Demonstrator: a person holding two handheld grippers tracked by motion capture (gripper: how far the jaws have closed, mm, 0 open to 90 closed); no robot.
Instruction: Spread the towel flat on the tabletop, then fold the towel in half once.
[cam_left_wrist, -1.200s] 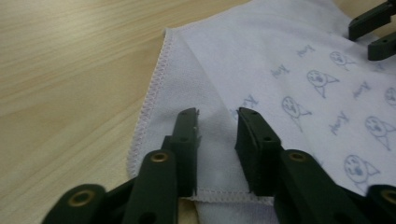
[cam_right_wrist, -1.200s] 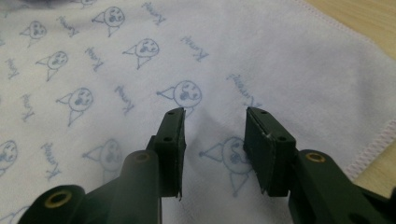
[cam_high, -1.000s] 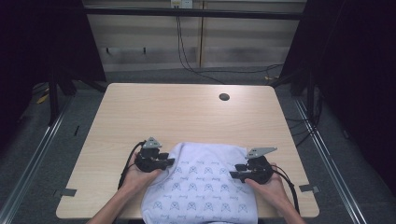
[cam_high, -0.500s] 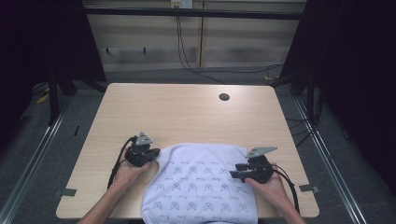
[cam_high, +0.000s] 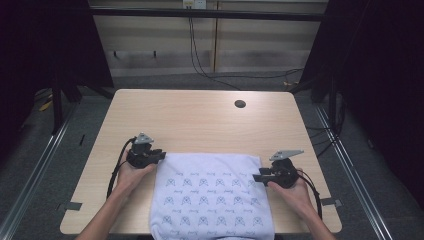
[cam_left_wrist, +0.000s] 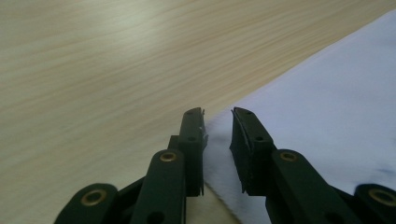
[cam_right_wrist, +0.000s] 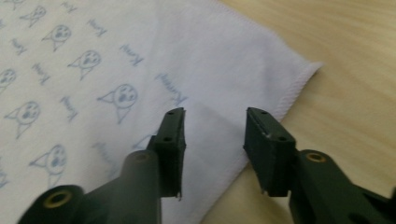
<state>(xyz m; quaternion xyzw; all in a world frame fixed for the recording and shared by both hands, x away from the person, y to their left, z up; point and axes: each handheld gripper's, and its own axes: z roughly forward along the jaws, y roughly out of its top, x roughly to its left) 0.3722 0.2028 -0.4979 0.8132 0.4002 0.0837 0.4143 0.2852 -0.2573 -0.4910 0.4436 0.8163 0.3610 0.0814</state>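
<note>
A white cloth (cam_high: 212, 192) printed with small blue cat faces lies flat at the front middle of the wooden table (cam_high: 200, 120), its near end hanging over the front edge. My left gripper (cam_high: 160, 156) sits at the cloth's far left corner. In the left gripper view its jaws (cam_left_wrist: 217, 119) stand a little apart, with the cloth's edge (cam_left_wrist: 327, 107) lying on the table beneath the gap. At the cloth's right edge, close to the far right corner, my right gripper (cam_high: 257, 177) hovers open. In its own view my right gripper (cam_right_wrist: 215, 116) spreads its jaws above the hemmed corner of the cloth (cam_right_wrist: 299, 70).
A small dark round hole (cam_high: 240, 104) sits in the table toward the back right. Bare wood stretches behind the cloth and to both sides. Grey tape marks (cam_high: 72, 205) lie near the front corners. Dark frames and cables stand behind the table.
My left gripper moved left and slightly away from the person, drawing the cloth's far left corner outward. The cloth now lies flatter and squarer. The right gripper barely shifted.
</note>
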